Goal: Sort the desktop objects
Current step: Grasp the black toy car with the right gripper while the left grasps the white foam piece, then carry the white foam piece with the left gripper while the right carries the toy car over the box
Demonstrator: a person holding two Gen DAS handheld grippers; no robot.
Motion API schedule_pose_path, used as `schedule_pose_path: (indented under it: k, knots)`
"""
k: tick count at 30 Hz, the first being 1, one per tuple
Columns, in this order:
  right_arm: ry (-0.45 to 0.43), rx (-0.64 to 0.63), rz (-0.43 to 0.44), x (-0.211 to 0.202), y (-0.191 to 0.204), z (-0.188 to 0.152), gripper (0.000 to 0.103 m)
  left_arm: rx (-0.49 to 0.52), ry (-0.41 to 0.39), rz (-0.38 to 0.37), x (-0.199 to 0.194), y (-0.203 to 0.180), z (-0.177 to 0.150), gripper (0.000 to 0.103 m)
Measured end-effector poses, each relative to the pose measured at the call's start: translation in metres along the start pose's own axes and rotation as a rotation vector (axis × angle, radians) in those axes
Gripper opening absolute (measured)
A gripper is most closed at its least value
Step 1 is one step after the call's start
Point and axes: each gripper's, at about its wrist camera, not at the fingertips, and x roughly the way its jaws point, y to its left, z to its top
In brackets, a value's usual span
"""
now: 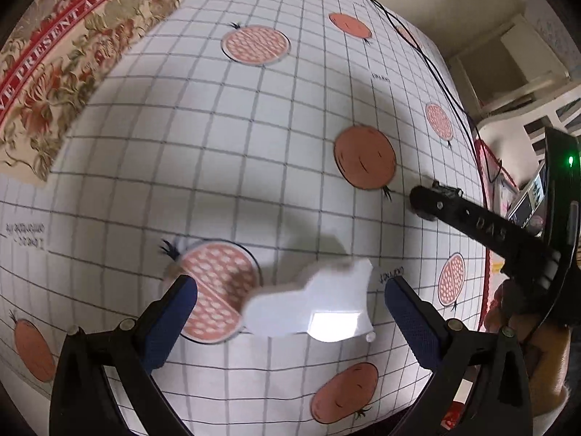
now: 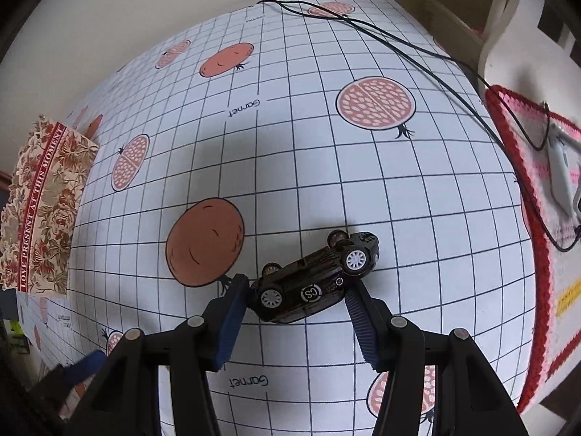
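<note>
Two toy cars, one per claw: you are mid-carry in the sorting, with both still to be set down.
Your right claw (image 2: pixel 296 299) grips the black car (image 2: pixel 316 278), marked "CS", above the desk (image 2: pixel 417 196); the left claw (image 1: pixel 290 290) straddles the white car (image 1: pixel 312 301), contact unclear. Next, pick a drop spot. Cloth reads "Garnet"; the floral box (image 2: pixel 43 207) "LOVE PRESENT AT THIS MOMENT".
</note>
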Motion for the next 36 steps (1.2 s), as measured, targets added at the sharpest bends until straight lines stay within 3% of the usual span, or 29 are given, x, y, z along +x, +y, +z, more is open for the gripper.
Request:
schedule_pose_path:
  k: [8, 13, 20, 23, 29, 36]
  knots:
    - [-0.009, 0.012, 0.021, -0.003, 0.002, -0.003, 0.058, 0.038, 0.002, 0.059, 0.017, -0.02, -0.02, 0.1]
    - [-0.009, 0.021, 0.026, -0.003, 0.001, -0.002, 0.058, 0.055, -0.064, 0.125, 0.016, -0.027, -0.024, 0.095]
    - [-0.017, 0.032, 0.027, -0.004, 0.003, -0.008, 0.058, 0.174, -0.1, 0.229, 0.02, -0.045, -0.033, 0.09]
    - [-0.019, 0.036, 0.026, -0.004, 0.003, -0.009, 0.058, 0.196, -0.106, 0.222, 0.018, -0.049, -0.033, 0.084]
    - [-0.022, 0.038, 0.025, -0.001, 0.004, -0.005, 0.058, 0.211, -0.126, 0.215, 0.015, -0.05, -0.027, 0.083]
    - [-0.034, 0.04, 0.035, 0.002, 0.012, -0.002, 0.058, 0.155, -0.136, 0.203, 0.007, -0.037, -0.012, 0.083]
